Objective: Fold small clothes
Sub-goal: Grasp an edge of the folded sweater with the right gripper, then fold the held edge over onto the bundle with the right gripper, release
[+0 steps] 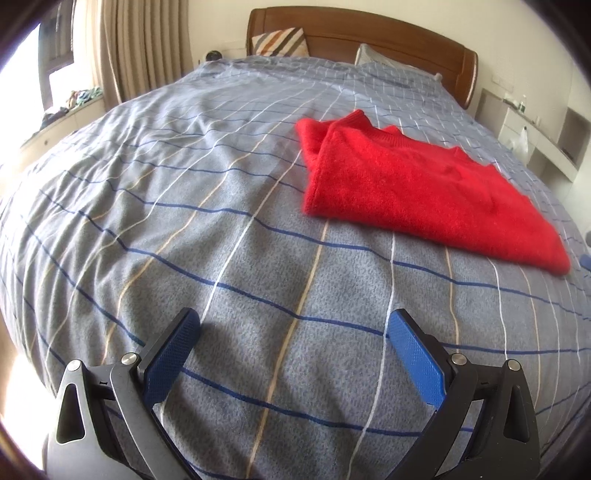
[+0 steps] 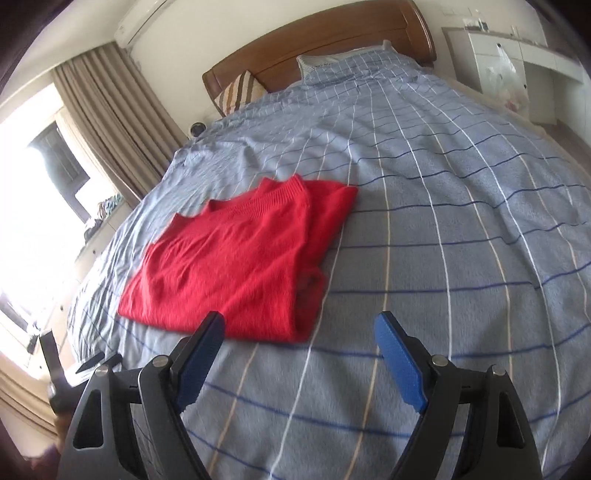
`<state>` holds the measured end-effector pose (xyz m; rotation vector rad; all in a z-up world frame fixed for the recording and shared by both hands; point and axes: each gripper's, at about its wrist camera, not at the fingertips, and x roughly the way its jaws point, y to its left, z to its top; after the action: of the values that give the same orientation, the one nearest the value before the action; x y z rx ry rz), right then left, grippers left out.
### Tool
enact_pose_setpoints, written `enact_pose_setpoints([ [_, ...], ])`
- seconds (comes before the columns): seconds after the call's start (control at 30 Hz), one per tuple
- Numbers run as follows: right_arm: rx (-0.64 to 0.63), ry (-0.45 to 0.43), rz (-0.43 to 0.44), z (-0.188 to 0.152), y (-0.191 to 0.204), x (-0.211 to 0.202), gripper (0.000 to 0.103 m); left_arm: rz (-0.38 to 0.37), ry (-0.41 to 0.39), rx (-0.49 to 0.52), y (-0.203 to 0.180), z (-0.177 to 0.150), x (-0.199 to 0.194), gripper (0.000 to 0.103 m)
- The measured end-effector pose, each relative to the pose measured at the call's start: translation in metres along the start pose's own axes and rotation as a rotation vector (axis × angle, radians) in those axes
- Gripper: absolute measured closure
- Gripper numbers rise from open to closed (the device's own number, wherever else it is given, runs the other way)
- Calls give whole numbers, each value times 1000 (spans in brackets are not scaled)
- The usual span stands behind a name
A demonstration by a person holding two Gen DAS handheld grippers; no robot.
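A red knitted sweater (image 1: 413, 184) lies folded flat on the bed, up and to the right in the left wrist view. It also shows in the right wrist view (image 2: 236, 258), left of centre, with its sleeve side folded over. My left gripper (image 1: 293, 325) is open and empty, held above the bedspread well short of the sweater. My right gripper (image 2: 299, 326) is open and empty, just in front of the sweater's near edge. In the right wrist view the left gripper's fingertips (image 2: 92, 362) show at the lower left.
A grey-blue checked bedspread (image 1: 221, 240) covers the whole bed. A wooden headboard (image 1: 369, 33), a striped cushion (image 1: 282, 42) and a pillow (image 2: 332, 61) lie at the far end. Curtains (image 2: 110, 122) and a window are to the left, white shelving (image 1: 546, 144) to the right.
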<state>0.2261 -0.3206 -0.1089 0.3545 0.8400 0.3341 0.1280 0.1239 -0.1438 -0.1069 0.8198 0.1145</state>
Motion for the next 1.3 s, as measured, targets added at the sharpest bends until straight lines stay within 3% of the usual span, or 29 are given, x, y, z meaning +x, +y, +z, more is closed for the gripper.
enact_pose_setpoints([
  [0.13,128,85,37,32,-17,53,21,13,-48,7,6,1,-7,1],
  [0.23,218,119,138,41,-18,86,21,0,-28,-36,17,1,-4,1],
  [0.3,239,162,145,45,-12,106,39,-5,-16,-49,20,2,-1,1],
  [0.33,213,186,101,47,-7,113,76,-3,-19,-48,20,3,-1,1],
  [0.37,181,208,36,49,0,117,91,-1,-24,-47,21,3,-2,1],
  [0.43,153,204,1,58,19,114,91,5,-30,-53,24,4,-3,1],
  [0.6,44,174,89,93,115,107,91,38,-39,-95,37,9,0,1],
  [0.73,-40,224,152,99,199,150,91,62,-47,-149,53,13,-1,1],
  [0.9,-138,296,168,69,269,213,91,82,-49,-209,72,14,0,1],
  [1.0,-112,321,203,49,278,238,83,85,-47,-233,79,15,3,1],
  [1.07,-24,353,316,40,272,245,61,83,-47,-238,81,15,3,1],
  [1.13,79,391,463,37,263,246,45,82,-47,-238,81,16,4,1],
  [1.23,99,357,569,45,251,224,44,74,-46,-249,83,17,4,1],
  [1.3,17,301,521,53,246,202,44,68,-46,-260,84,17,4,1],
])
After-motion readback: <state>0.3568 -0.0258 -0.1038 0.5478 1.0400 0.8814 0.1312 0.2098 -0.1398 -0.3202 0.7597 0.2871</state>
